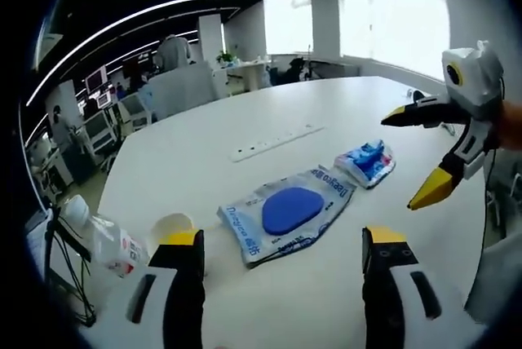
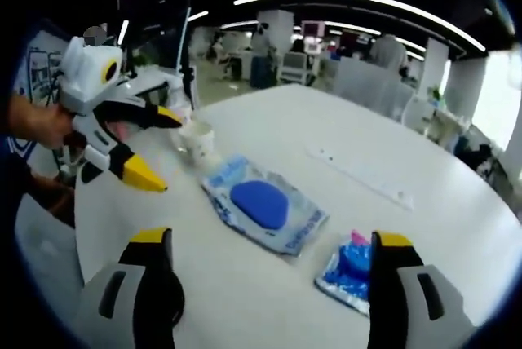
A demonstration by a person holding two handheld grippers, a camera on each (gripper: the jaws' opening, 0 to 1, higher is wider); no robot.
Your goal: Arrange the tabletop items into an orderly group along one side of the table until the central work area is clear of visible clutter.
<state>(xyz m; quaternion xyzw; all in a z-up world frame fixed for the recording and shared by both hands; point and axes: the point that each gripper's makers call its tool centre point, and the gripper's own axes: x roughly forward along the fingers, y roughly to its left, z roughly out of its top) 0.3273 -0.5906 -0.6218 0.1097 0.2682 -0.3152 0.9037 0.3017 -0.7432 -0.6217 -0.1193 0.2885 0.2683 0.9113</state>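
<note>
- Left gripper view, far left of the left gripper [image 1: 281,239]: a clear plastic bottle [image 1: 102,239] lies at the table [image 1: 245,121] edge, outside the left jaw.
- Just beyond the left jaw tip: a small white cup [image 1: 173,224], upright, close to the tip; contact cannot be told.
- Ahead between the jaws: a flat clear pouch [image 1: 285,212] with a blue oval inside, flat on the table, just past the tips, not touched.
- Left gripper: jaws spread wide, nothing between them.
- Ahead and right of the pouch: a small blue packet [image 1: 367,161], near the pouch, apart from it.
- Beyond the pouch: a long white strip [image 1: 276,143] set flat in the tabletop.
- Far right of this view: the right gripper [image 1: 414,157] enters, above the table, jaws parted, empty.
- Right gripper view, left side: left gripper [image 2: 163,149] held by a hand [image 2: 37,121], jaws parted, tips near the cup [image 2: 196,139].
- Ahead between the right gripper's [image 2: 273,239] jaws: pouch [image 2: 263,202] in mid-table.
- Just inside the right jaw: packet [image 2: 347,271], close beside the jaw; contact cannot be told.
- Right gripper: jaws wide apart, gripping nothing.
- Beyond and right: strip [image 2: 359,174].
</note>
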